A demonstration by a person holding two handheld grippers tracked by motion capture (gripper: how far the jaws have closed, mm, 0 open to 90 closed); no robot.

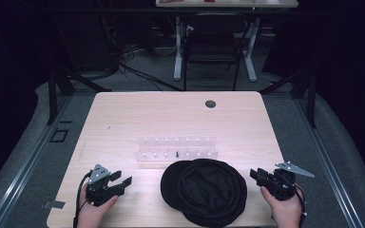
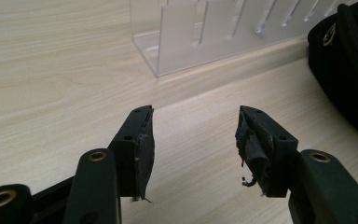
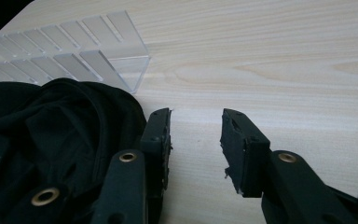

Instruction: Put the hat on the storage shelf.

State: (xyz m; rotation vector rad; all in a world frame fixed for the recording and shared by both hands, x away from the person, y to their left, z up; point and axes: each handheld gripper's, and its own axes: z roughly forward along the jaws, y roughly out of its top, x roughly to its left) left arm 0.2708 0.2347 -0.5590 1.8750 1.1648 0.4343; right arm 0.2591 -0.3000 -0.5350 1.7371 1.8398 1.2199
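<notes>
Both grippers wait low at the near edge: left gripper (image 1: 119, 182) jaws parted on nothing, right gripper (image 1: 259, 175) likewise spread and empty. Between them lies the black cap (image 1: 204, 190), touching the clear slotted rack (image 1: 177, 147). My call: approach the cap from both sides and pinch fabric at the rim, without bumping the rack.

Black cap (image 1: 204, 191), clear rack (image 1: 177, 147), pale woodgrain table (image 1: 123, 118)

The table (image 1: 123, 118) is pale wood-grain laminate, smooth and matt. The slotted rack (image 2: 205, 32) is clear, glossy plastic. The black cap (image 1: 209, 190) is soft matt cloth. Both grippers' jaws are matt black plastic, with worn, frayed pads (image 2: 251, 149).
</notes>
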